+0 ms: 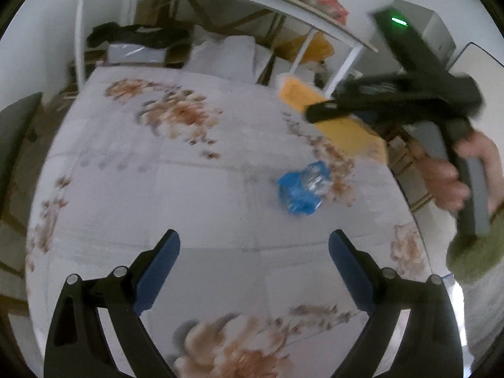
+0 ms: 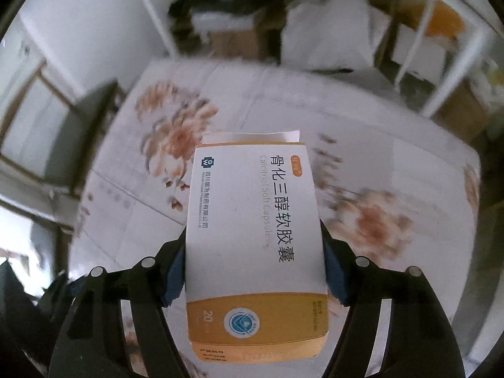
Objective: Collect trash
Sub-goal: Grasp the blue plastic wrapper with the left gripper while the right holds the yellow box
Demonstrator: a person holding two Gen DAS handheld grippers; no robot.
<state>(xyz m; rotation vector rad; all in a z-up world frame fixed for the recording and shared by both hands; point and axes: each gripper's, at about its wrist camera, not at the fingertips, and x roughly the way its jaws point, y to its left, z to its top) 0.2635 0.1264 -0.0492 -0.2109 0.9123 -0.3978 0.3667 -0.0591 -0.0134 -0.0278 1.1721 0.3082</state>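
Now right tool (image 2: 253, 261) clamps medicine box (image 2: 252, 220).

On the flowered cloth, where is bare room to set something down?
The flowered cloth lies bare across its left and middle, from the far edge down to the open left gripper. The right side is busier: blue crumpled wrapper, and the right gripper holding the medicine box.

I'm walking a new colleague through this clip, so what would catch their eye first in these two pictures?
First, the white-and-orange medicine box filling the middle of the right wrist view, clamped between the right gripper pads. Next, the crumpled blue wrapper lying alone on the flower-patterned tablecloth, ahead of the wide-open, empty left gripper. A hand holding the right gripper shows at that view's right edge.
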